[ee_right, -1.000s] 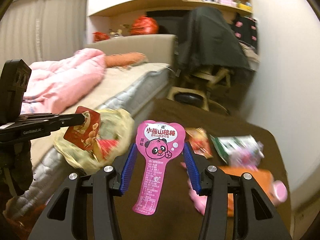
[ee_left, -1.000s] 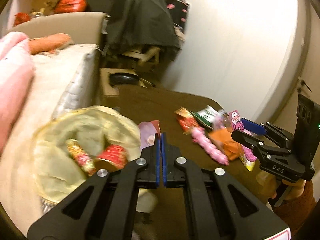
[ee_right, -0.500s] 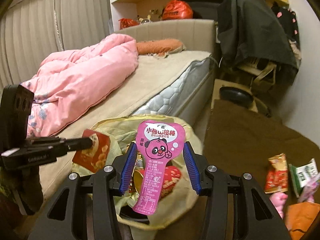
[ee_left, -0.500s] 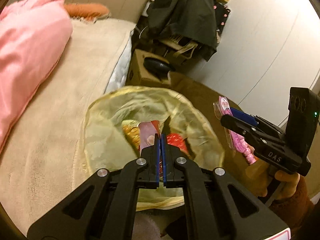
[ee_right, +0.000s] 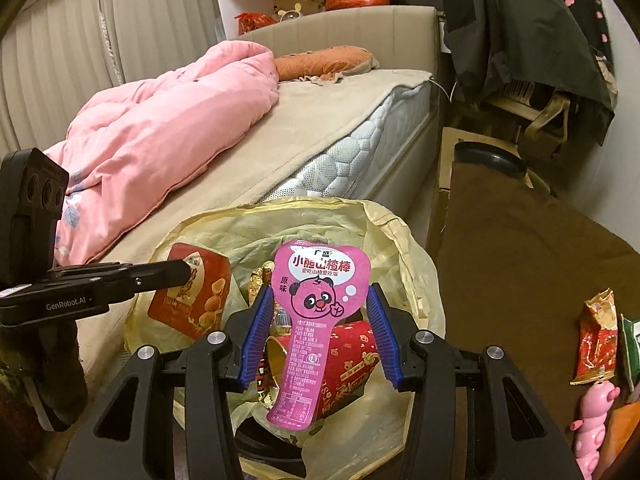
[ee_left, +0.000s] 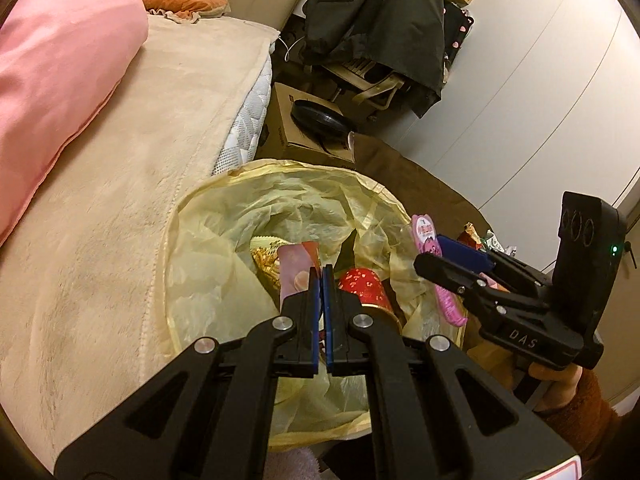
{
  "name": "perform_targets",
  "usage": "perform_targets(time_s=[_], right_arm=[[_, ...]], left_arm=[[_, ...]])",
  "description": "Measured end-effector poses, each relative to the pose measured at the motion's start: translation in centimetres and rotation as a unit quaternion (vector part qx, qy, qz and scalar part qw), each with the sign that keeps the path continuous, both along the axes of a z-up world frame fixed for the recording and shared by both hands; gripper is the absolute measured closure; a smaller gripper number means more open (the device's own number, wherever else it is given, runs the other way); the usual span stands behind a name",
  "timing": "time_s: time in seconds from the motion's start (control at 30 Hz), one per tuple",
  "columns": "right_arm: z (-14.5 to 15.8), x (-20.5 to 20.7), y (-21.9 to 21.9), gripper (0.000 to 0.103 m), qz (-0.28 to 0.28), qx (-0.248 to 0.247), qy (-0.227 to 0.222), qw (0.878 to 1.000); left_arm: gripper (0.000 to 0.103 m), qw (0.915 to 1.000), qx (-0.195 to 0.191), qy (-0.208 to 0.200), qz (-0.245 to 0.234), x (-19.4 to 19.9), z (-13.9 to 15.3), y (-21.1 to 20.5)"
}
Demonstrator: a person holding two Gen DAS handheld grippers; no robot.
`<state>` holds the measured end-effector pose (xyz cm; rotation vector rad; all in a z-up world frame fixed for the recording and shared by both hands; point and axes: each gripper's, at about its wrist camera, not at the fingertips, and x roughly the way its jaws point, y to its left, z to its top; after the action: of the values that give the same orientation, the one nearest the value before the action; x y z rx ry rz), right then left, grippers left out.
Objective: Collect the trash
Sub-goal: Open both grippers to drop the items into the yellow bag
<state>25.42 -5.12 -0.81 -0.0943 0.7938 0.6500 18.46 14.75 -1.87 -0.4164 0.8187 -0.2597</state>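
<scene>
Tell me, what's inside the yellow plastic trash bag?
Inside the yellow plastic trash bag lie a red patterned paper cup and a gold crinkly wrapper. Two held wrappers and bag folds cover whatever is deeper.

A thin, crinkled, translucent yellow plastic bin liner point(ee_left: 224, 240) has a soft sheen. Inside lies a glossy red paper cup with a gold metallic rim point(ee_right: 352, 356). A flat pink glossy plastic wrapper printed with a cartoon bear point(ee_right: 320, 312) reflects light. A red glossy foil snack packet point(ee_right: 192, 296) looks smooth and slightly creased. The left gripper point(ee_left: 322, 280) and right gripper point(ee_right: 320, 336) are matt black plastic with ribbed blue rubbery pads point(ee_right: 256, 336) and shiny round metal bolts. A beige blanket of matt, fuzzy cloth point(ee_left: 100, 220) covers the bed beside a smooth, puffy pink fabric duvet point(ee_right: 160, 128). A brown matt cloth point(ee_right: 520, 260) covers the table.
</scene>
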Motion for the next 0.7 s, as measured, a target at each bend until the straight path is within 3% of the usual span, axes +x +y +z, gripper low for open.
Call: perform_targets(time_s=[0.23,0.3,0.37,0.43,0.47,0.7], right_arm=[[-0.6,0.5,0.0,0.058,0.000,-0.014,0.004,1.000],[-1.1,0.8,-0.2,0.058,-0.001,-0.012,0.020,1.000],[-1.7,1.1,-0.6,0.057,-0.002,-0.007,0.041,0.999],[-1.9,1.1,-0.8,0.053,-0.006,-0.010,0.044,0.999],[-1.9,1.0,-0.9,0.046,-0.007,-0.014,0.040,0.999],[-1.2,0.9,-1.9,0.041,-0.019,-0.029,0.026,0.999]], left_arm=[[0.101,0.9998,-0.014,0.013,-0.003,1.3,-0.6,-0.2],[0.097,0.9997,-0.015,0.018,0.003,1.4,-0.8,-0.3],[0.077,0.9996,-0.017,0.021,0.010,1.4,-0.7,-0.3],[0.070,0.9996,-0.014,0.018,0.015,1.2,-0.5,-0.3],[0.069,0.9997,-0.009,0.014,0.018,1.0,-0.2,-0.3],[0.066,0.9988,0.024,-0.010,0.042,0.0,2.1,0.0]])
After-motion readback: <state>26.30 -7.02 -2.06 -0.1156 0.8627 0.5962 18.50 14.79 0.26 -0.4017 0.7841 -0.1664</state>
